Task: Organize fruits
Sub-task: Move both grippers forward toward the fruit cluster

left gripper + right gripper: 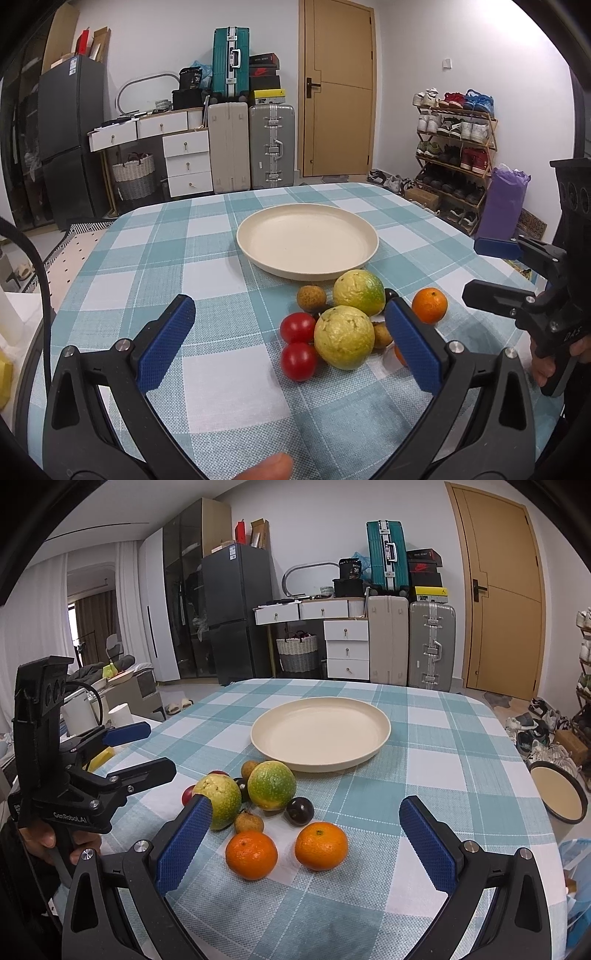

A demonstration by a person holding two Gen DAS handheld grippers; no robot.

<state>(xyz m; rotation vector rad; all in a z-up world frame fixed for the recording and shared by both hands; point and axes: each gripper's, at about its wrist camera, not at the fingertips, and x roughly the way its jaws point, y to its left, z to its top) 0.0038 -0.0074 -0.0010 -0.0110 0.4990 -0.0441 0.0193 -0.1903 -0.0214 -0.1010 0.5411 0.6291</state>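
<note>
At twelve o'clock between my right gripper's (304, 849) wide, empty jaws sit two mandarins (321, 845) — nearer than my left gripper (290, 343) (also open, empty); plate (380, 744) beyond.

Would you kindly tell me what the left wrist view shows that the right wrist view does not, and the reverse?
Only the left wrist view shows both tomatoes fully and the shoe rack. Only the right wrist view shows both oranges fully, the dark plum and a second dish off the table's edge. Both show the empty plate, the two guavas and both open grippers: left, right.
</note>
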